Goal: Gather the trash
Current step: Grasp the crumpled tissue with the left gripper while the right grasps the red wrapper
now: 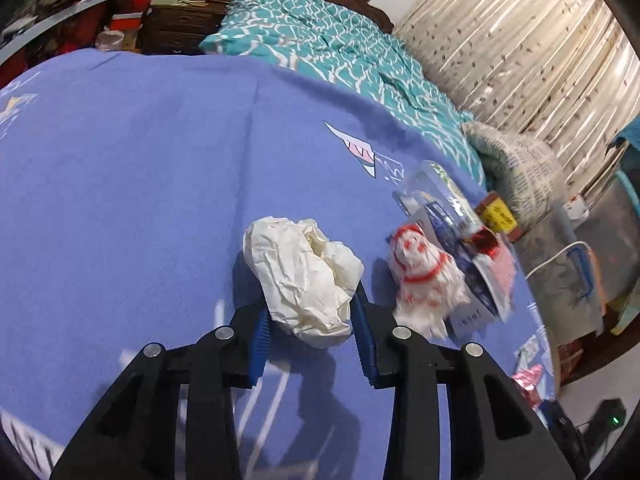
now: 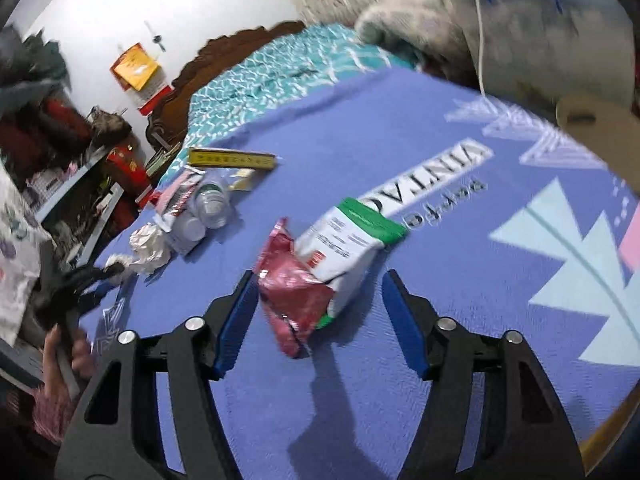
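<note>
Purple blanket (image 1: 140, 180) is spread over the bed. Crumpled paper (image 1: 304, 280) is clamped by the left gripper (image 1: 310, 320). Only the right view shows pouches (image 2: 320, 264) at 12 o'clock between the wide-open right gripper (image 2: 316, 312).

The left gripper (image 1: 310, 300) reaches in from 6 o'clock over a blue blanket (image 1: 140, 180). Its blue pads (image 1: 260, 332) sit on either side of a crumpled white paper (image 1: 304, 276), touching or nearly touching it; whether they squeeze it is unclear. Just beside the paper, toward 3 o'clock, lies a white wad with red marks (image 1: 424, 280), blurred. Past that, a clear plastic pack (image 1: 444, 200) and a small yellow box (image 1: 498, 216) lie close together. A teal quilt (image 1: 320, 40) runs toward 12 o'clock, a striped curtain (image 1: 520, 40) at 2 o'clock.
</note>
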{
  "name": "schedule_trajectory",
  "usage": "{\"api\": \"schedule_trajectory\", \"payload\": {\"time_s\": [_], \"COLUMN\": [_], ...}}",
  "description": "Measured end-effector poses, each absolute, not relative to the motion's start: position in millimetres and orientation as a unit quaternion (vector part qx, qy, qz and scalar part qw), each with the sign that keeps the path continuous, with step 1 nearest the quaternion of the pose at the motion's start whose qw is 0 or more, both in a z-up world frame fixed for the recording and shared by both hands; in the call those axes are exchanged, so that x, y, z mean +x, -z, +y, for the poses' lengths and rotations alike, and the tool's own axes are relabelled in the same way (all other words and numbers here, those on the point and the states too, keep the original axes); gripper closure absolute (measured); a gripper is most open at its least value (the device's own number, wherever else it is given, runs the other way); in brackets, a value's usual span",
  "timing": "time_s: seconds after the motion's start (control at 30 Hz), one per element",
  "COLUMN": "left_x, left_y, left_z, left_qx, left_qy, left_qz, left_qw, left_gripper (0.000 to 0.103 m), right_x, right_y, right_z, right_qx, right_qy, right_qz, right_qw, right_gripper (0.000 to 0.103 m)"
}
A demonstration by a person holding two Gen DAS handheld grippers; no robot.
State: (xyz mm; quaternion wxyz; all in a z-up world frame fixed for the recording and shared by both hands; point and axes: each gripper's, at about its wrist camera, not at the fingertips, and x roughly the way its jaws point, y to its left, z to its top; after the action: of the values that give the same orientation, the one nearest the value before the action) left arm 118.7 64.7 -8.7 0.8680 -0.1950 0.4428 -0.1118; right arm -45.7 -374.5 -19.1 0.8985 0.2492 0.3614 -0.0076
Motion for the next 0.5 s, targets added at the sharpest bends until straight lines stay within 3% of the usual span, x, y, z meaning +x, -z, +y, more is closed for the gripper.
{"api": "schedule_trajectory", "payload": {"time_s": [0.1, 0.33, 0.5], "left_x": [98.0, 55.7, 44.4], "left_y": [2.4, -12.5, -8.8], "left_z": [66.0, 25.8, -20.4], "left_qx": [-0.192, -0.157, -0.13], "left_qy": [0.118, 0.172, 0.223], "left_qz": [0.44, 0.442, 0.456], "left_qw": [0.869, 0.866, 0.852], "left_gripper": [0.069, 0.068, 0.068], "right_x": [-36.8, -24.4, -22.7], "right_y": [31.6, 26.5, 25.0], "right_z": [-361.9, -301.3, -310.1], "right_qx": [0.254, 0.198, 0.196], "right_qy": [-0.024, -0.118, -0.098], "right_qz": [0.384, 0.389, 0.385], "right_qw": [0.887, 0.892, 0.896], "right_gripper": [0.054, 0.053, 0.049]}}
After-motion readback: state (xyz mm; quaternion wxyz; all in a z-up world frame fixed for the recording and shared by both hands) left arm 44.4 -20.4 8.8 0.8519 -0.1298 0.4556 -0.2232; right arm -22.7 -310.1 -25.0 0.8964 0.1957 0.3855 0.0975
